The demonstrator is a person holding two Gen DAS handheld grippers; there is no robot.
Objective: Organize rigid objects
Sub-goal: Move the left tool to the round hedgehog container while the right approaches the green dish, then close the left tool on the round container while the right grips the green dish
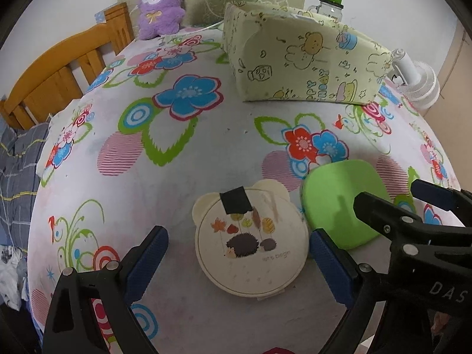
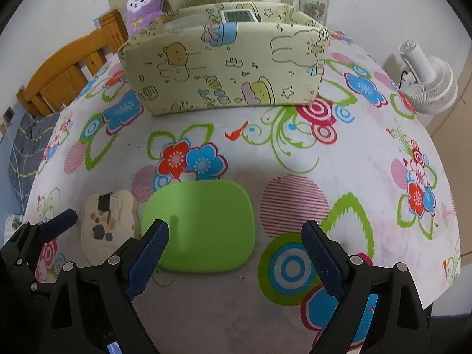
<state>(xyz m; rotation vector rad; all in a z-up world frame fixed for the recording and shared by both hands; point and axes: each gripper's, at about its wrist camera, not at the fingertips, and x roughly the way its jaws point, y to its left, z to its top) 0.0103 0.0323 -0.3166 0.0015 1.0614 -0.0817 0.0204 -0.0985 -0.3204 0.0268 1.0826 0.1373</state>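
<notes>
At the far left we saw a wooden chair pushed up to the counter, which wore a flowered cloth. A purple plush toy sat at the back.

Next came our left tool. Its two blue pads were wide apart and held nothing. Between them, flat on the cloth, lay the cream bear-ear lid, with a hedgehog picture and a bit of black tape on it. Neither pad touched it.

Just to the right, almost touching the cream lid, lay the green lid. Our right tool stood over it, open too and empty. Its left pad was over the near left corner of the green lid, and its right pad was out over bare cloth.

Behind them stood the yellow fabric bin with cartoon animals, and we guessed the lids belonged in there. A white fan sat at the far right.

We thought both lids were light, stiff and smooth, so they could slip. They lay very flat, so we would pinch them across the rim, edge to edge.
</notes>
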